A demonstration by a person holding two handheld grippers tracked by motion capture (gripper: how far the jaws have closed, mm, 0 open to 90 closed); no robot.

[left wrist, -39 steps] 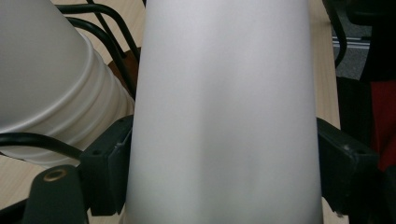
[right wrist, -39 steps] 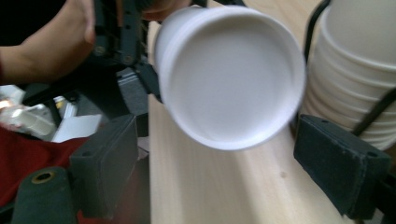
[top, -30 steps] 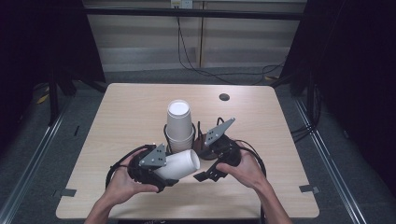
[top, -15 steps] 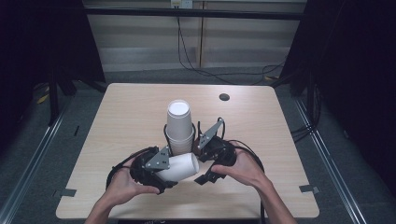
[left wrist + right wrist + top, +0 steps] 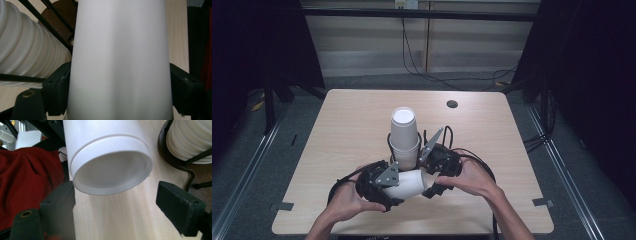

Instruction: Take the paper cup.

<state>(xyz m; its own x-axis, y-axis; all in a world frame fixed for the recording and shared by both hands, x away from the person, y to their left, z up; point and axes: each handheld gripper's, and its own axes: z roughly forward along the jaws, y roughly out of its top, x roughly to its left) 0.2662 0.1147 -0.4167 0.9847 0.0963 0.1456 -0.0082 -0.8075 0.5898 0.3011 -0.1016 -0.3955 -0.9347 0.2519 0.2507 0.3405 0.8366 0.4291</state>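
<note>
White cup (image 5: 406, 184) sideways in left gripper (image 5: 120, 82) (hollow base (image 5: 112, 173) toward right gripper (image 5: 125, 207)).

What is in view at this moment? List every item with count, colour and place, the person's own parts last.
table: one, light wood, centre of the high view
grommet hole: one, dark, far right part of the tabletop
cup stack: one, white, upright in a black wire holder at mid table
loose cup: one, white, lying sideways near the front edge, between the two grippers
red cloth: one, red, left side of the right gripper view
left gripper: one, black, fingers clamped on the loose cup's sides
right gripper: one, black, fingers spread wide at the cup's open mouth
hands: two, left hand, right hand, each holding a gripper
</note>
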